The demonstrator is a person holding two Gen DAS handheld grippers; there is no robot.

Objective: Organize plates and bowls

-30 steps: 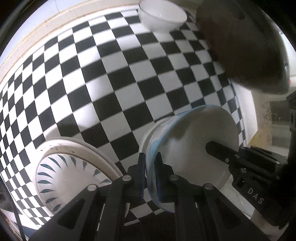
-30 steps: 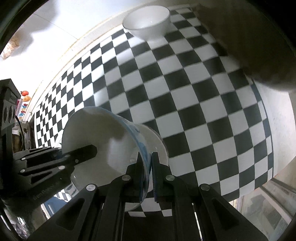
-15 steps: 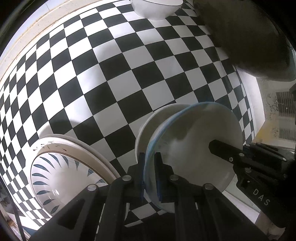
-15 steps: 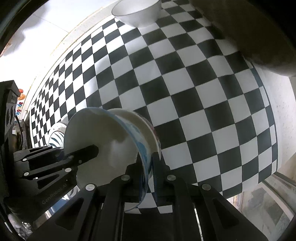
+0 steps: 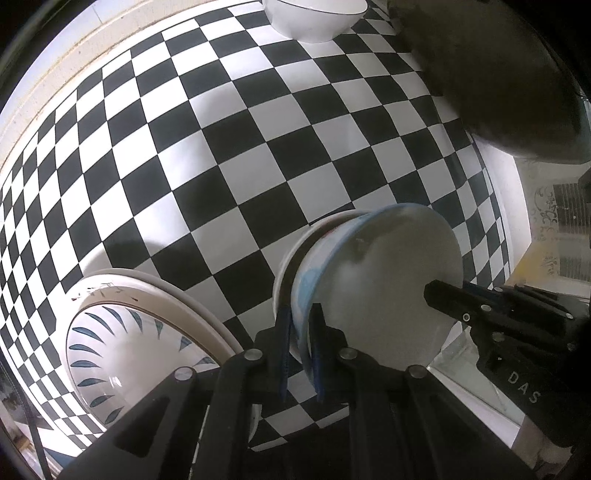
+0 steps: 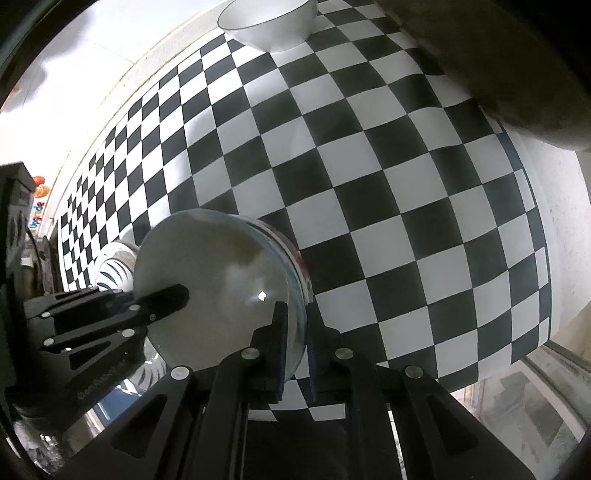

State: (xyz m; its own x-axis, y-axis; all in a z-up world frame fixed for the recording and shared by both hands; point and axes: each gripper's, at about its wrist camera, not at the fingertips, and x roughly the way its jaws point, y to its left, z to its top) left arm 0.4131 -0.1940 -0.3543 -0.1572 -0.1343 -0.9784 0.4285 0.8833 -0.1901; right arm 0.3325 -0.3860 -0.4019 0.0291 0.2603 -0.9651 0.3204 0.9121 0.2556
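A white bowl with blue markings (image 5: pixel 380 288) hangs tilted between both grippers, just over a second bowl with a reddish rim (image 5: pixel 295 251) on the checkered tablecloth (image 5: pixel 229 166). My left gripper (image 5: pixel 300 317) is shut on the bowl's near rim. In the right wrist view, the right gripper (image 6: pixel 295 314) pinches the opposite rim of the same bowl (image 6: pixel 210 280), with one finger inside and one outside. The lower bowl (image 6: pixel 301 266) peeks out along its edge. Each gripper's inner finger (image 5: pixel 461 306) shows in the other's view.
A plate with blue leaf marks (image 5: pixel 129 350) lies left of the bowls. A plain white bowl (image 5: pixel 314 18) stands at the far edge of the cloth. A dark blurred shape (image 5: pixel 498 74) fills the upper right. The table's edge (image 6: pixel 535 258) runs along the right.
The held bowl has sunk a little closer onto the bowl beneath it. Both grippers keep their grip on its rim.
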